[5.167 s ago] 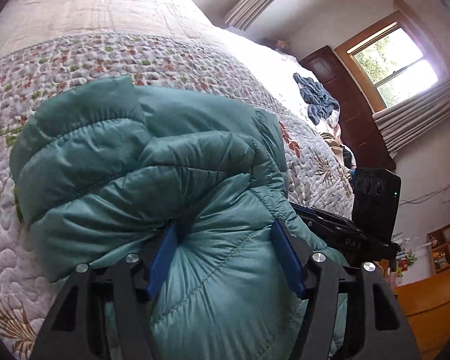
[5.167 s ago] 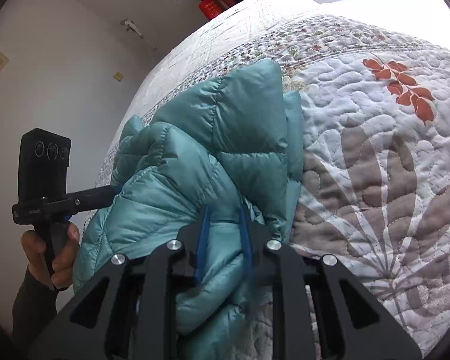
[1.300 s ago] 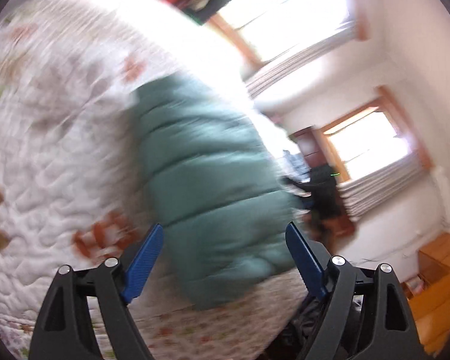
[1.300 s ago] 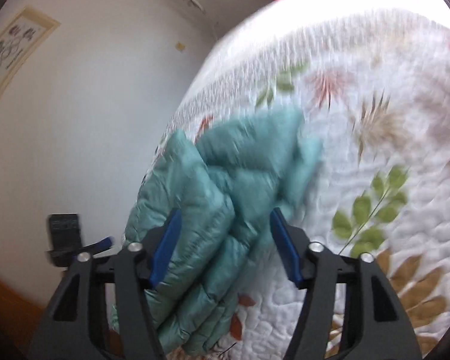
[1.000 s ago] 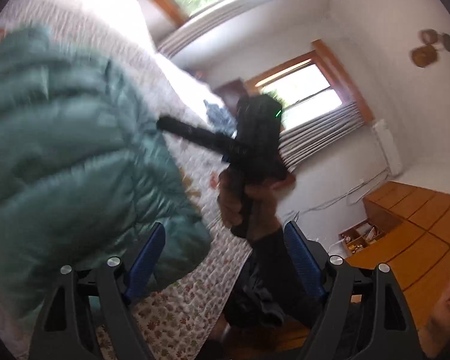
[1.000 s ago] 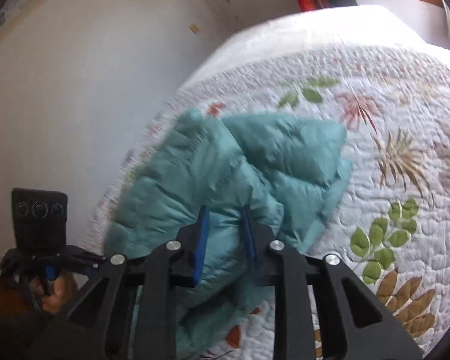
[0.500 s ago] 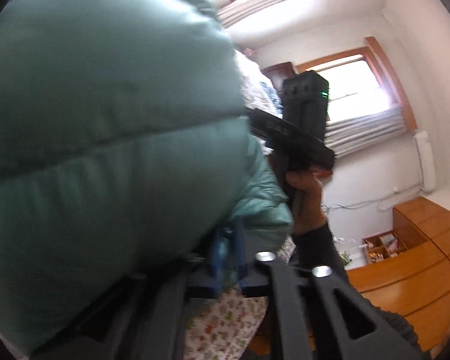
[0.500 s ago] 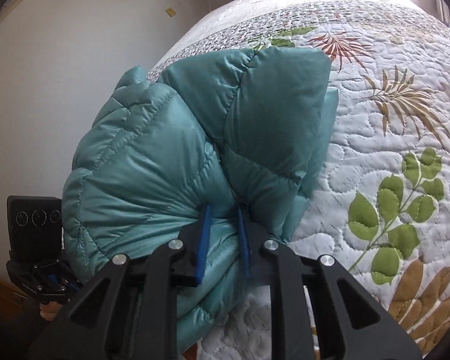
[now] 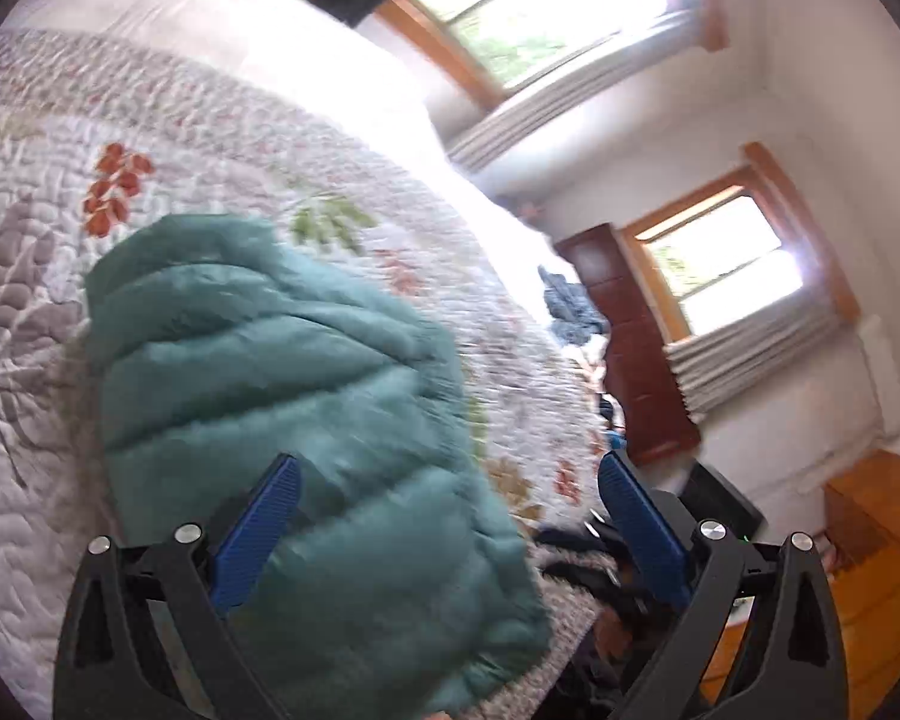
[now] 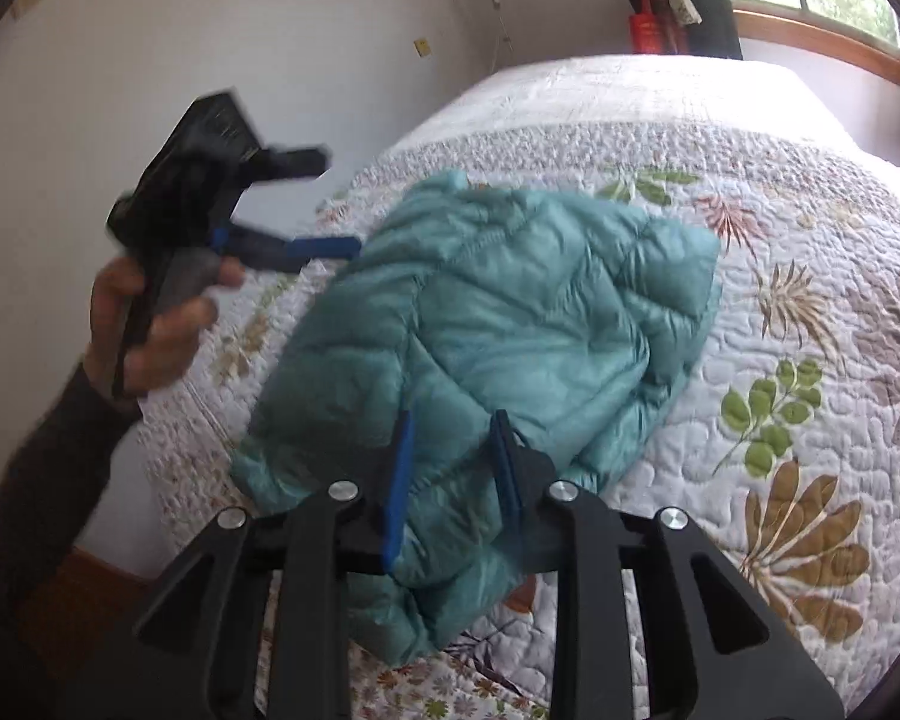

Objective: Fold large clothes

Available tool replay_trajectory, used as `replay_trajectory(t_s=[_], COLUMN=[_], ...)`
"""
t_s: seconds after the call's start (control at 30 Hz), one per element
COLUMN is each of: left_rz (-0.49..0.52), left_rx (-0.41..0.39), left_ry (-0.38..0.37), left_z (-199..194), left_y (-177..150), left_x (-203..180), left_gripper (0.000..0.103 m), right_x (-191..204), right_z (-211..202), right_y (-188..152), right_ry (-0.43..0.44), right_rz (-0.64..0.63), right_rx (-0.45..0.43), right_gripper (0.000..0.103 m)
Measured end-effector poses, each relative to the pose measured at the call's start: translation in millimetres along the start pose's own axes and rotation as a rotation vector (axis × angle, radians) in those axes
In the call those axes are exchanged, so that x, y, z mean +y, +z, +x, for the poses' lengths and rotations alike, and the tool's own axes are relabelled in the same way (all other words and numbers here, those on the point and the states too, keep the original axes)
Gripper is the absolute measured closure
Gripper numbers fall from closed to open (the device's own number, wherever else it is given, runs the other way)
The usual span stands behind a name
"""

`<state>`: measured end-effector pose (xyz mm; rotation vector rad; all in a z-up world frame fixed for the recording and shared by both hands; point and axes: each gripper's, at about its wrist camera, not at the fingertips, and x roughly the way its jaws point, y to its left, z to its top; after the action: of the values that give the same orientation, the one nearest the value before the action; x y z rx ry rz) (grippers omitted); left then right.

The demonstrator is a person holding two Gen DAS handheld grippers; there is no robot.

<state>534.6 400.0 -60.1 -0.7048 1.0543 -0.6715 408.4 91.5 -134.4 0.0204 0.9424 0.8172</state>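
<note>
A teal puffer jacket (image 9: 282, 384) lies folded into a thick bundle on the floral quilt (image 9: 60, 180) of a bed. In the left wrist view my left gripper (image 9: 444, 510) is open, its blue pads spread wide over the jacket's near end, with nothing held. The right wrist view shows my right gripper (image 10: 450, 468) shut on the near edge of the jacket (image 10: 510, 312), with puffy fabric bulging between the pads. A hand (image 10: 150, 324) holds the left gripper (image 10: 312, 204) open in the air, just off the jacket's far-left side.
The quilt (image 10: 810, 240) spreads to the right of the jacket. Blue clothes (image 9: 570, 312) are piled at the bed's far side beside a dark wooden dresser (image 9: 636, 354). A white wall (image 10: 270, 30) runs along the bed's left edge. Wooden floor (image 9: 870, 540) lies beyond.
My left gripper has let go of the jacket, opened and drawn back. The bundle now rests flatter on the quilt. The right gripper stays clamped on the jacket's edge.
</note>
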Motion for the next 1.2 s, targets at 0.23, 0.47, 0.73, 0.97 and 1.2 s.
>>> replay_trajectory(t_s=[0.23,0.47,0.73,0.97,1.2], left_rz=[-0.018,0.083,0.067,0.074,0.215], left_rx=[0.071,-0.010,0.020,-0.066,-0.261], left_ry=[-0.005,-0.015,-0.083,-0.130,0.252], left_z=[35.0,-15.6,-16.0,-44.6,-74.4], left_y=[10.6,-14.1,-72.9,-86.9,-165.4], left_x=[30.2,-5.7,2.7,-6.7,-36.8], left_gripper=[0.004,0.004,0.004,0.004,0.004], right_x=[-16.6,19.0,36.7,47.6,55.4], right_z=[37.7,-19.7,1.2,-21.8,-38.2], right_y=[-18.3,-18.1,-51.8,-61.6,-94.8], right_ry=[-0.021,-0.012,-0.070,-0.065,-0.190], right_rz=[0.024,-0.035,-0.067,-0.035,0.030], right_rx=[0.079,-0.038,0.001,-0.063,-0.141], right_gripper=[0.081,0.075,0.072,0.062,0.012])
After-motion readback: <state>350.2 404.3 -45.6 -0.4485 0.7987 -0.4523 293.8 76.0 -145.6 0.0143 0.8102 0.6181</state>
